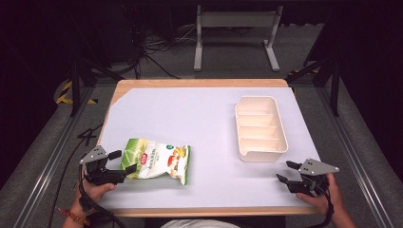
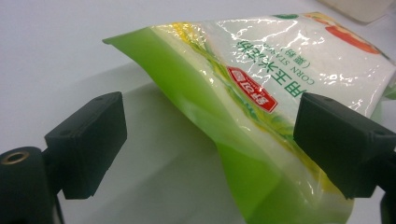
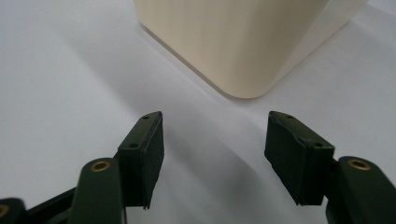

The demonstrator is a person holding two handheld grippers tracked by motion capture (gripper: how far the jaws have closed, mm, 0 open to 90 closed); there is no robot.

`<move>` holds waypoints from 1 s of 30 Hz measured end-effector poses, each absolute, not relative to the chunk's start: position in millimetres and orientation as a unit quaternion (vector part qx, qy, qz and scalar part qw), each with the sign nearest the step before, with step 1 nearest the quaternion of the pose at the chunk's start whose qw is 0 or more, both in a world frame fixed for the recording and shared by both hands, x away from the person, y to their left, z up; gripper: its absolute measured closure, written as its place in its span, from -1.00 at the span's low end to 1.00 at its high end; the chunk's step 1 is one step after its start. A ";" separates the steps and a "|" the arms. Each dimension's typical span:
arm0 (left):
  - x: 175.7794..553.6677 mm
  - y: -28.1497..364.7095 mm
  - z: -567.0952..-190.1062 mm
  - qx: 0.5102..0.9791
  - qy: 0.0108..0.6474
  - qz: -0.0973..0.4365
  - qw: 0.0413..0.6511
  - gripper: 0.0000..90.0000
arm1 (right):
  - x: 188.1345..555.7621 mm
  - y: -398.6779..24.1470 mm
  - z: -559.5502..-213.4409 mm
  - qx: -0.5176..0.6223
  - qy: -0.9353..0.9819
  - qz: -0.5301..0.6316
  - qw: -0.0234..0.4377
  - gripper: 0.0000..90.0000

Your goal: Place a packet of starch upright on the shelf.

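Dark floor, cables and a grey metal frame [image 1: 236, 21] lay beyond the worktop [image 1: 199, 114], whose wooden top was covered by a pale sheet.

Taking the bag [image 1: 157, 160] as the landmark: it lay flat on the near-left part of the worktop, green at its left end and white with printing across the middle. The left gripper [image 1: 119, 162] sat just left of the bag, held by a hand [image 1: 97, 190] coming in from the near edge. Its jaws were spread, one on each side of the bag's left end; in the left gripper view the bag [image 2: 261, 107] ran up between the two black jaws of the gripper [image 2: 210, 140], its green edge lifted off the sheet, and I could not tell whether either jaw touched it.

Well to the right of the bag and farther back stood a cream tray [image 1: 261, 128] with cross dividers. Right of the bag and near the front edge, the right gripper [image 1: 288, 171] was held in the other hand [image 1: 328, 197], jaws spread and holding nothing, pointing back toward the bag. In the right gripper view this gripper [image 3: 215, 140] faced a rounded corner of the tray [image 3: 243, 46], apart from it.
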State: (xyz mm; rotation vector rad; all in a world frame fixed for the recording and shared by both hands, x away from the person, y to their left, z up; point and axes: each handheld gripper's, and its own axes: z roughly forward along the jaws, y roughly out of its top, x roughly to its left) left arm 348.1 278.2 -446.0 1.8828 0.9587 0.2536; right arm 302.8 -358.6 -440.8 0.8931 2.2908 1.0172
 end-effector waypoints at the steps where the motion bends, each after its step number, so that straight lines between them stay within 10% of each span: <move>1: 349.2 276.9 -445.9 0.775 0.393 0.105 0.484 -0.77 | 302.8 -359.1 -440.8 0.325 0.835 0.374 0.239 -0.19; 10: 358.8 272.4 -454.7 0.778 0.408 0.069 0.473 -0.77 | 302.5 -357.1 -440.8 0.322 0.836 0.372 0.242 -0.20; 23: 375.4 257.2 -456.1 0.789 0.417 -0.004 0.452 -0.17 | 299.1 -356.5 -438.1 0.306 0.833 0.390 0.247 -0.20; 30: 370.5 262.1 -451.4 0.782 0.432 0.035 0.447 -0.59 | 300.5 -356.2 -439.3 0.305 0.835 0.388 0.243 -0.21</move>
